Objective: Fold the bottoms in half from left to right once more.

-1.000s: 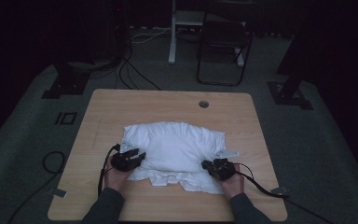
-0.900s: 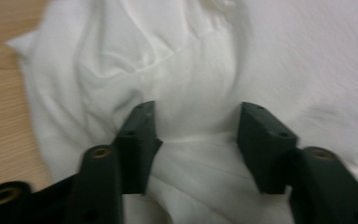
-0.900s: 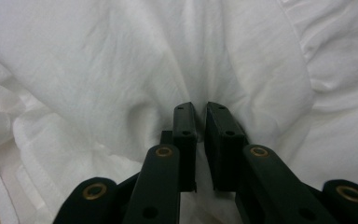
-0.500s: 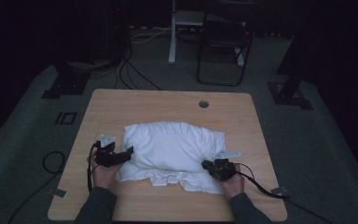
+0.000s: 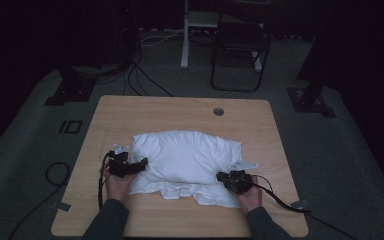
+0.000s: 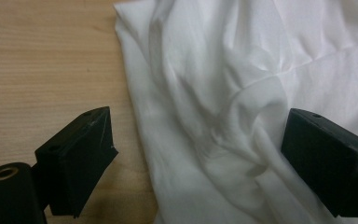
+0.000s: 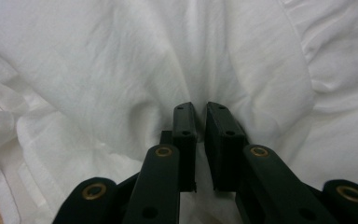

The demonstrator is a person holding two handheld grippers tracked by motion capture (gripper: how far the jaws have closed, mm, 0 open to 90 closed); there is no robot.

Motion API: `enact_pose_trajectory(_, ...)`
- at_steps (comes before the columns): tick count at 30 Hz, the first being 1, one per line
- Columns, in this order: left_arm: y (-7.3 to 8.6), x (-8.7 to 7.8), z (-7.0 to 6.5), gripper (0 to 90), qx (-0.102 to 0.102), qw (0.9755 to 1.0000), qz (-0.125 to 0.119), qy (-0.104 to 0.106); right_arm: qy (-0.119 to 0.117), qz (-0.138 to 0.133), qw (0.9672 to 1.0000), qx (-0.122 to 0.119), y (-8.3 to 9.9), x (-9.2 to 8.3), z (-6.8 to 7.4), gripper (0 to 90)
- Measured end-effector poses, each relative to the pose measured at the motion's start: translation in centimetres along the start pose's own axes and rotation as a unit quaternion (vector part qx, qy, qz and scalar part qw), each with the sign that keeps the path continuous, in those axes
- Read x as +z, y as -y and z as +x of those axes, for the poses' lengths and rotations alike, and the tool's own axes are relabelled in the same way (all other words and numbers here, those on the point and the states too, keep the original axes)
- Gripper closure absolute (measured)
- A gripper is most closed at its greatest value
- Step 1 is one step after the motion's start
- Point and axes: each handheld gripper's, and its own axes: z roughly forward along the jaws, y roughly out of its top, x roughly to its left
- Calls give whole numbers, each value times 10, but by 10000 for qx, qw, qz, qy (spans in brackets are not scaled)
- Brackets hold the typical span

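High view: the white garment (image 5: 185, 162) lies crumpled mid-table (image 5: 180, 110). At its left edge your left gripper (image 5: 139, 165) has just been opening, jaws spread, pressing nothing. At its right front, your right gripper (image 5: 225, 176) pinches a fold.

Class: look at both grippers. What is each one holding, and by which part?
The right gripper pinches a fold of the white cloth near its front right edge. The left gripper holds nothing: its jaws have just opened over the cloth's left edge.
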Motion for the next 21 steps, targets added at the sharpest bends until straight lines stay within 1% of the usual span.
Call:
enact_pose_trajectory(1, 1, 4, 0, 87, 30, 9999, 115, 2, -5, -4, 10000, -2, 0, 0, 0, 819)
enact_pose_trajectory(4, 2, 5, 0, 73, 50, 9999, 120, -16, -4, -2, 10000, -10, 0, 0, 0, 820)
enact_pose_trajectory(5, 2, 5, -2, 73, 84, 9999, 127, 3, -4, -2, 10000, -9, 0, 0, 0, 819)
enact_pose_trajectory(8, 3, 5, -8, 84, 137, 9996, 135, 185, -2, -6, 10000, -11, 0, 0, 0, 819)
enact_pose_trajectory(9, 3, 5, -11, 104, 212, 9994, 132, 256, -3, -5, 10000, -11, 0, 0, 0, 820)
enact_pose_trajectory(10, 3, 5, -11, 164, 212, 9994, 132, 256, -3, -5, 10000, -11, 0, 0, 0, 820)
enact_pose_trajectory(11, 4, 5, -14, 164, 271, 9988, 96, 407, -3, -5, 10000, -12, 0, 0, 0, 819)
enact_pose_trajectory(12, 4, 4, -15, 257, 261, 9986, 90, 456, -1, -7, 10000, -15, 0, 0, 0, 819)
enact_pose_trajectory(13, 4, 4, -16, 304, 254, 9982, 99, 542, -1, -4, 10000, -10, 0, 0, 0, 819)
enact_pose_trajectory(16, 4, 3, -14, 501, 210, 9959, 172, 865, 4, -9, 10000, -11, 0, 0, 0, 819)
enact_pose_trajectory(17, 4, 3, -14, 573, 201, 9953, 194, 931, 3, -8, 10000, -12, 0, 0, 0, 819)
enact_pose_trajectory(18, 4, 3, -14, 611, 237, 9951, 208, 936, 3, -9, 10000, -15, 0, 0, 0, 819)
enact_pose_trajectory(19, 5, 2, -14, 689, 291, 9949, 195, 940, 4, -10, 10000, -13, 0, 0, 0, 819)
enact_pose_trajectory(20, 4, 1, -16, 689, 357, 9955, 170, 863, 4, -10, 10000, -13, 0, 0, 0, 819)
enact_pose_trajectory(21, 4, 0, -16, 729, 429, 9958, 155, 795, 4, -9, 10000, -12, 0, 0, 0, 819)
